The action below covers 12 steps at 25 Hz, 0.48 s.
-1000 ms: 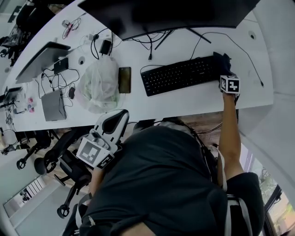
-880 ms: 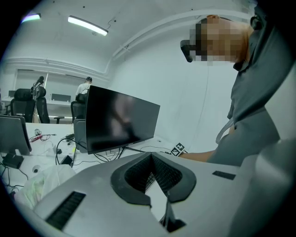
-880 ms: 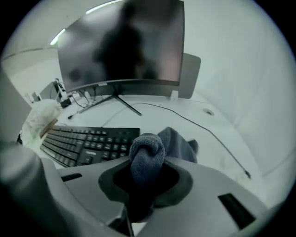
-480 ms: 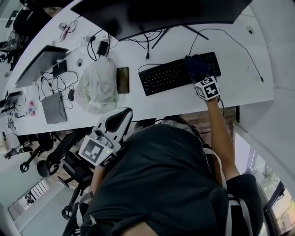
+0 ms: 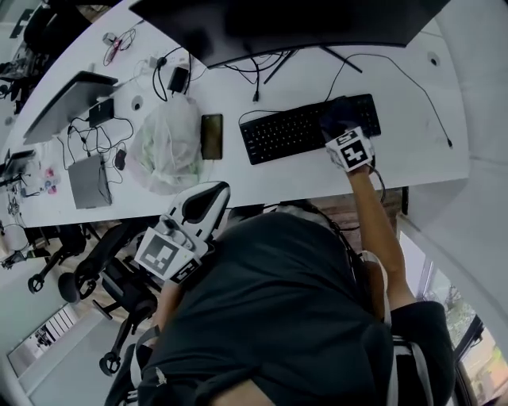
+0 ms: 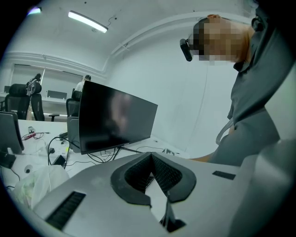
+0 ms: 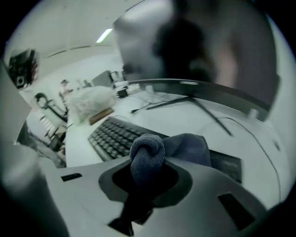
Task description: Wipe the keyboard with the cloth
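Observation:
A black keyboard (image 5: 290,131) lies on the white desk (image 5: 317,178) in front of the monitor. My right gripper (image 5: 340,127) is shut on a dark blue-grey cloth (image 5: 336,112), which rests over the keyboard's right part. In the right gripper view the bunched cloth (image 7: 150,150) bulges out between the jaws, with the keyboard (image 7: 111,136) running off to the left beyond it. My left gripper (image 5: 202,202) hangs off the desk's near edge beside the person's body. Its jaws meet at the tip with nothing between them (image 6: 151,173).
A large dark monitor (image 5: 278,24) stands behind the keyboard, with cables trailing from it. A phone (image 5: 213,136) and a crumpled plastic bag (image 5: 168,143) lie left of the keyboard. Farther left are a laptop (image 5: 67,103) and small devices. Office chairs (image 5: 119,285) stand below the desk edge.
My right gripper has carried the cloth leftwards from the keyboard's right end onto its right part, then nearly stopped. The left gripper has stayed where it was.

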Each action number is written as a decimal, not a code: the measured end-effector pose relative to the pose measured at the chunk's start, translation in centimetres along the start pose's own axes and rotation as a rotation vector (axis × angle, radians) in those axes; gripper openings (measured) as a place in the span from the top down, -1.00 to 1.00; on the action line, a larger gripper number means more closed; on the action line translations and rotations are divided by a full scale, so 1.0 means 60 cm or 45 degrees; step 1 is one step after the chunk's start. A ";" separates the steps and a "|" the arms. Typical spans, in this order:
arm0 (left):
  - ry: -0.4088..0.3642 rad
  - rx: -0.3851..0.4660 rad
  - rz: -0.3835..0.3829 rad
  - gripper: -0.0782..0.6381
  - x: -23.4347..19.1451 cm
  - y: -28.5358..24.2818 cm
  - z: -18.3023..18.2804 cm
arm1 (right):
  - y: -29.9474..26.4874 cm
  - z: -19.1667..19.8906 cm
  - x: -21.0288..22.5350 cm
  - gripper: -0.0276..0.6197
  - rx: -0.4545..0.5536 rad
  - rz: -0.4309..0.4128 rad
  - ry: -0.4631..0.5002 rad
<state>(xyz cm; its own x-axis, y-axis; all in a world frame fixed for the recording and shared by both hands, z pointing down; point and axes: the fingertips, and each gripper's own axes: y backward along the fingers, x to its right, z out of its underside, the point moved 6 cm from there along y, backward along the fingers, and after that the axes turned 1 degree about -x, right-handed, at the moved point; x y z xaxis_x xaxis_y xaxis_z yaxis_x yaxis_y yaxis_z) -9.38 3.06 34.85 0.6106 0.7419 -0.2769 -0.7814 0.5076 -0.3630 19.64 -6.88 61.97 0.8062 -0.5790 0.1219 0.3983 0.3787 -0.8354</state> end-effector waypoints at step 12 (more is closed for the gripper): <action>0.023 -0.016 -0.026 0.77 -0.016 0.003 -0.006 | 0.024 0.039 0.093 0.72 -0.099 0.173 -0.032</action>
<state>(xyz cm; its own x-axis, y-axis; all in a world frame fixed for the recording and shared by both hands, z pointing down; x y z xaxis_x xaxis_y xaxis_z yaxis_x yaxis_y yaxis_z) -10.05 2.30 34.72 0.6289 0.7231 -0.2855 -0.7670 0.5170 -0.3800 25.73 -7.86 62.72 0.8616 -0.5073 0.0175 0.2504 0.3949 -0.8840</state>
